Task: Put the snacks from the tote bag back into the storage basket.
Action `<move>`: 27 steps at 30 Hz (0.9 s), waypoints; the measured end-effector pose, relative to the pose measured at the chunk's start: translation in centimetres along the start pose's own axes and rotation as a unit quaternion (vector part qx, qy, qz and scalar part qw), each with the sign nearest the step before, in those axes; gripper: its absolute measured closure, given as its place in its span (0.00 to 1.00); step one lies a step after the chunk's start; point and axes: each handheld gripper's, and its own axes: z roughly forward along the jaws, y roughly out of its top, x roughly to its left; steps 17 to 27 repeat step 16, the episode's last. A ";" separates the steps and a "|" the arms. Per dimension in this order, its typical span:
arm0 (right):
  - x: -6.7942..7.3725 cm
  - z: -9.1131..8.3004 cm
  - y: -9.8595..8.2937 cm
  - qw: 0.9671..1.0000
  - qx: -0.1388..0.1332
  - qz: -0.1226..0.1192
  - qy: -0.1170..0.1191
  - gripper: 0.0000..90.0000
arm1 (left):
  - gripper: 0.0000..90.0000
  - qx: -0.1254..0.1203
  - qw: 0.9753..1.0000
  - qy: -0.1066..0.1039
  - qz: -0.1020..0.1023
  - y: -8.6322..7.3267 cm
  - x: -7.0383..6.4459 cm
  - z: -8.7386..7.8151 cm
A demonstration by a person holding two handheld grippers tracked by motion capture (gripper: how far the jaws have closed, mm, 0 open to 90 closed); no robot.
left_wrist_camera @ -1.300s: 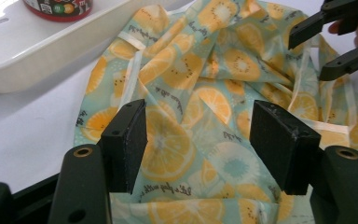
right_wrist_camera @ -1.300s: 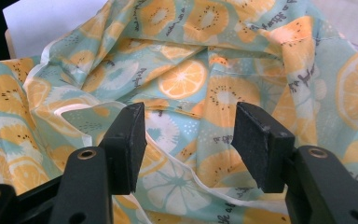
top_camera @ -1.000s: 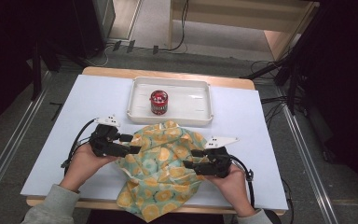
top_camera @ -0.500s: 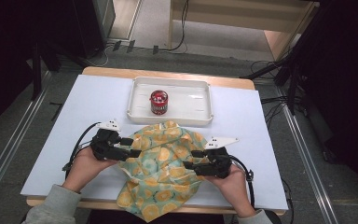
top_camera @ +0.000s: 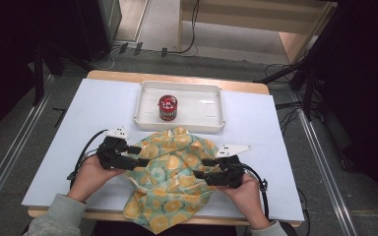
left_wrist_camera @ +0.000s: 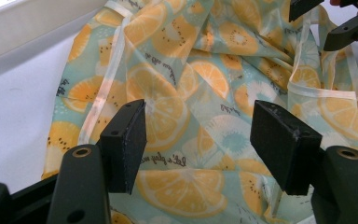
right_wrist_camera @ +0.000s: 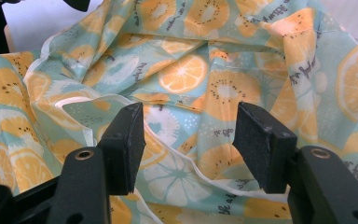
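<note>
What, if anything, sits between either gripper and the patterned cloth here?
Nothing visible does. The left gripper and right gripper both stand open right over the fruit-print cloth, its folds showing between the jaws. The red can sits apart in the white tray.

The cloth (top_camera: 170,182) is pale mint green, printed with orange citrus slices, kiwi slices and small dark lettering, edged in cream tape. Beyond the cloth, the tray (top_camera: 211,105) is white and the can (top_camera: 168,107) in it red. The surface (top_camera: 103,108) is pale blue-white. Both claws' jaws are black.
</note>
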 end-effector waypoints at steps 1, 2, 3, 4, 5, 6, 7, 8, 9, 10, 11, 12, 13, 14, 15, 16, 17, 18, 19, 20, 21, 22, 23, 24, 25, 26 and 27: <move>0.0 0.0 0.0 1.000 0.000 0.000 0.000 0.49 | 0.40 0.000 1.000 0.000 -0.001 0.0 0.0 0.0; 0.0 0.0 0.0 1.000 0.001 0.001 0.000 0.49 | 0.40 0.000 1.000 0.000 0.000 0.0 0.0 0.0; 0.0 0.0 0.0 1.000 0.001 0.000 -0.001 0.49 | 0.40 0.000 1.000 0.000 0.000 0.0 0.0 0.1; 0.0 0.0 0.0 1.000 0.001 0.001 0.000 0.49 | 0.40 0.000 1.000 0.000 -0.001 0.0 0.0 0.1; 0.0 0.0 0.0 1.000 0.001 0.000 0.000 0.49 | 0.40 0.000 1.000 -0.001 0.000 0.0 0.0 0.1; 0.0 0.0 0.0 1.000 0.001 0.000 0.000 0.49 | 0.40 0.001 1.000 -0.001 0.001 0.0 0.0 0.1; 0.0 0.0 0.0 1.000 0.001 0.000 0.000 0.49 | 0.40 0.004 1.000 0.000 0.003 0.0 0.0 0.1; 0.0 0.0 0.0 1.000 0.001 0.000 0.000 0.49 | 0.40 0.004 1.000 0.001 0.004 0.0 0.0 0.1; 0.0 0.0 0.0 1.000 0.001 0.000 0.000 0.49 | 0.40 0.005 1.000 0.000 0.004 0.0 0.0 0.2; 0.0 0.0 0.0 1.000 0.001 0.000 0.000 0.49 | 0.40 0.005 1.000 0.000 0.004 0.0 0.0 0.2; 0.0 0.0 0.0 1.000 0.001 -0.001 0.001 0.49 | 0.40 0.005 1.000 0.000 0.004 0.0 0.0 0.2; 0.0 0.0 0.0 1.000 0.002 -0.001 0.001 0.49 | 0.40 0.006 1.000 0.001 0.004 0.0 0.0 0.2; 0.0 0.0 0.0 1.000 0.002 -0.001 0.000 0.49 | 0.40 0.005 1.000 0.001 0.004 0.0 0.0 0.2; 0.0 0.0 0.0 1.000 0.002 -0.001 0.000 0.49 | 0.40 0.007 1.000 0.001 0.004 0.0 0.1 0.2; -0.1 0.0 0.0 1.000 0.002 0.000 0.000 0.49 | 0.40 0.007 1.000 0.001 0.004 0.0 0.1 0.2; -0.1 0.0 0.0 1.000 0.002 -0.001 0.000 0.49 | 0.40 0.006 1.000 0.001 0.004 0.0 0.1 0.2; -0.1 0.0 0.0 1.000 0.002 -0.001 0.000 0.49 | 0.40 0.006 1.000 0.001 0.004 0.0 0.1 0.2; -0.1 0.0 0.0 1.000 0.002 -0.001 0.000 0.49 | 0.40 0.006 1.000 0.001 0.004 0.0 0.1 0.2; -0.1 0.0 0.0 1.000 0.002 -0.001 0.000 0.49 | 0.40 0.006 1.000 0.001 0.004 0.0 0.1 0.2; -0.1 0.0 0.0 1.000 0.002 -0.001 0.000 0.49 | 0.40 0.006 1.000 0.001 0.004 0.0 0.1 0.2; -0.1 0.0 0.0 1.000 0.002 -0.001 0.000 0.49 | 0.40 0.006 1.000 0.001 0.004 0.0 0.1 0.2; -0.1 0.0 0.0 1.000 0.002 -0.001 0.000 0.49 | 0.40 0.006 1.000 0.001 0.004 0.0 0.1 0.2; -0.1 0.0 0.0 1.000 0.002 -0.001 0.000 0.49 | 0.40 0.006 1.000 0.001 0.004 0.0 0.1 0.2; -0.1 0.0 0.0 1.000 0.002 -0.001 0.000 0.49 | 0.40 0.006 1.000 0.001 0.004 0.0 0.1 0.2; -0.1 0.0 0.0 1.000 0.002 -0.001 0.000 0.49 | 0.40 0.006 1.000 0.001 0.004 0.0 0.1 0.2; -0.1 0.0 0.0 1.000 0.002 -0.001 0.000 0.49 | 0.40 0.006 1.000 0.001 0.004 0.0 0.1 0.2; -0.1 0.0 0.0 1.000 0.002 -0.001 0.000 0.49 | 0.40 0.006 1.000 0.001 0.004 0.0 0.1 0.2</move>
